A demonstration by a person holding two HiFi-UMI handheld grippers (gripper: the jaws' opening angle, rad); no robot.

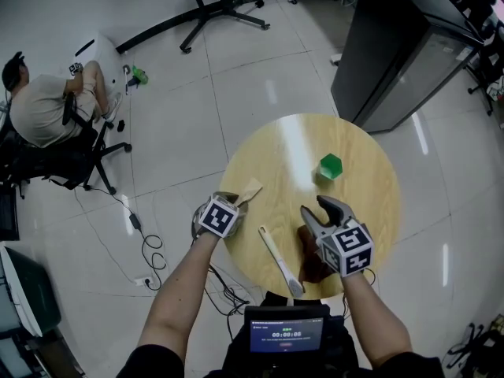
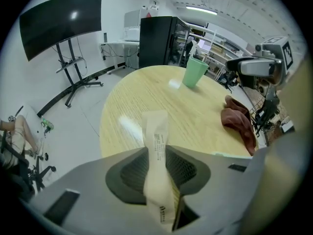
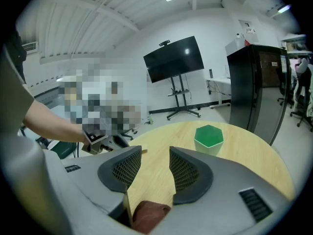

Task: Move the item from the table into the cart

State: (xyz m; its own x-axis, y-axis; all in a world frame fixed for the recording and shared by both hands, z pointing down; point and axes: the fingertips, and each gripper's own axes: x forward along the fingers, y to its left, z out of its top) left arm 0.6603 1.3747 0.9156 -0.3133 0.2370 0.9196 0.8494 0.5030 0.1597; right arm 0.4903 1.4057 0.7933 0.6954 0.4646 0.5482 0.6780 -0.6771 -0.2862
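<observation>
A cream paper packet [image 2: 157, 146] with small print lies at the left edge of the round wooden table [image 1: 362, 203]. My left gripper [image 2: 157, 173] is shut on it, both pads pressed against its sides; in the head view the packet [image 1: 250, 189] sticks out beyond the left gripper [image 1: 235, 201]. My right gripper [image 1: 321, 209] stands open over the table's near side, just above a crumpled brown-red cloth [image 3: 149, 215], with nothing between its pads [image 3: 188, 173]. A green cup [image 1: 330, 166] stands upright farther out on the table.
A white spoon [image 1: 279, 260] lies on the table between my two hands. A person sits in an office chair [image 1: 47, 116] at the far left. A black cabinet [image 1: 402, 46], a TV stand [image 1: 213, 6] and floor cables [image 1: 150, 250] surround the table.
</observation>
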